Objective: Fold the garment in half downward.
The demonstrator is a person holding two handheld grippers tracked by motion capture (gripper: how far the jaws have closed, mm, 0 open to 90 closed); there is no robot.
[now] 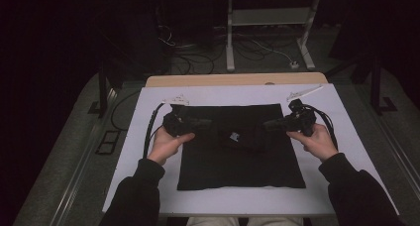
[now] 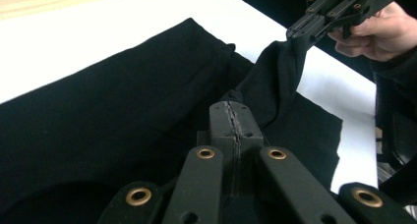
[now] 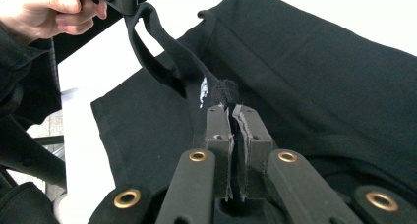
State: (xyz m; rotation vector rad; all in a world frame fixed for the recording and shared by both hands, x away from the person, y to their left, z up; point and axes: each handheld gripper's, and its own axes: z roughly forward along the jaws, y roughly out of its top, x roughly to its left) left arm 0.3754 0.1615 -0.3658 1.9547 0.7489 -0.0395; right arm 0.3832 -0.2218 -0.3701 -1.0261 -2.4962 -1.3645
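Observation:
A black garment point(image 1: 241, 151) lies spread flat on the white table point(image 1: 148, 137), with a small white label point(image 1: 234, 136) near its upper middle. My left gripper point(image 1: 209, 122) is shut on a fold of the cloth at the garment's upper left. In the left gripper view its jaws point(image 2: 236, 117) meet on bunched black fabric point(image 2: 275, 76). My right gripper point(image 1: 266, 125) is shut on the cloth at the upper right, and its jaws point(image 3: 233, 110) pinch a tuft of it. A raised band of fabric point(image 3: 167, 57) stretches between the two grippers, carrying the label point(image 3: 203, 91).
Two small white pieces point(image 1: 176, 99) point(image 1: 304, 92) lie near the table's back edge. A wooden strip point(image 1: 233, 80) runs behind the white surface. On the floor beyond are cables point(image 1: 198, 62) and a white desk frame point(image 1: 270, 18). Each hand point(image 1: 166, 144) point(image 1: 317, 141) grips its tool from below.

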